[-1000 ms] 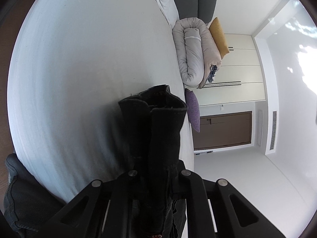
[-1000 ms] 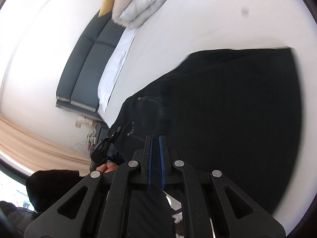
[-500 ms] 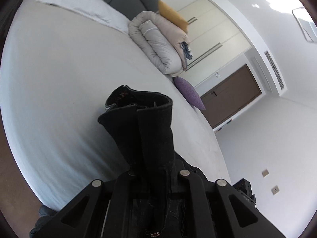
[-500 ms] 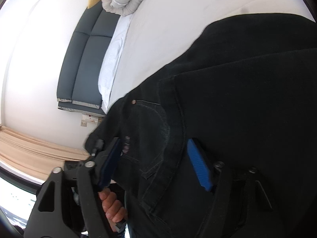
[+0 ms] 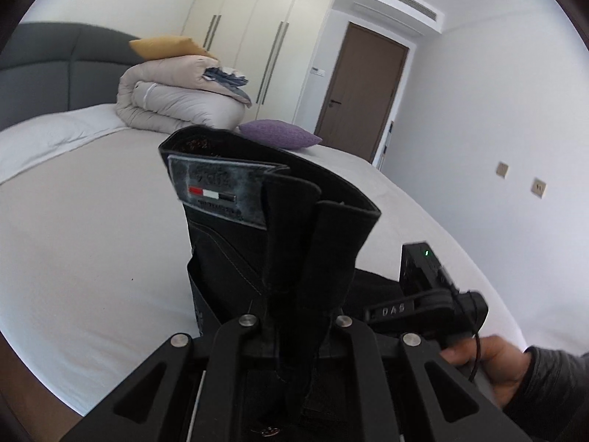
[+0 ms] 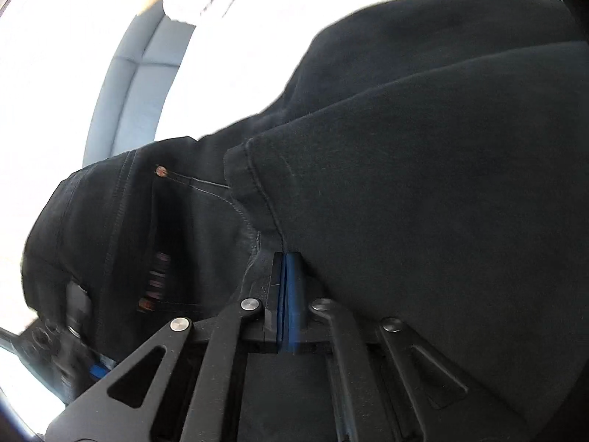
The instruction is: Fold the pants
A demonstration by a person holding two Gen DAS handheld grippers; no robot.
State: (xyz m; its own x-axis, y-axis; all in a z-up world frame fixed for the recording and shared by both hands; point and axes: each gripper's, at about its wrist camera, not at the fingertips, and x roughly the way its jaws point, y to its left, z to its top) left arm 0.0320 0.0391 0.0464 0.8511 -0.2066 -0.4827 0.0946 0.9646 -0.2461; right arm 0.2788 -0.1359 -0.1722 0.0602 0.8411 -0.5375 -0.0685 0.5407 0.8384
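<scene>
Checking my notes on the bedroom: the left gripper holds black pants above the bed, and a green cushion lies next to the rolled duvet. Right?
Not quite: the cushion next to the rolled duvet is purple, as the left wrist view shows. The left gripper does hold the black pants above the bed.

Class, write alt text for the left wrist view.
The left gripper is clamped on black pants, holding the waistband with its label above a white bed. Behind lie a rolled duvet and purple cushion; the other hand shows lower right.
</scene>
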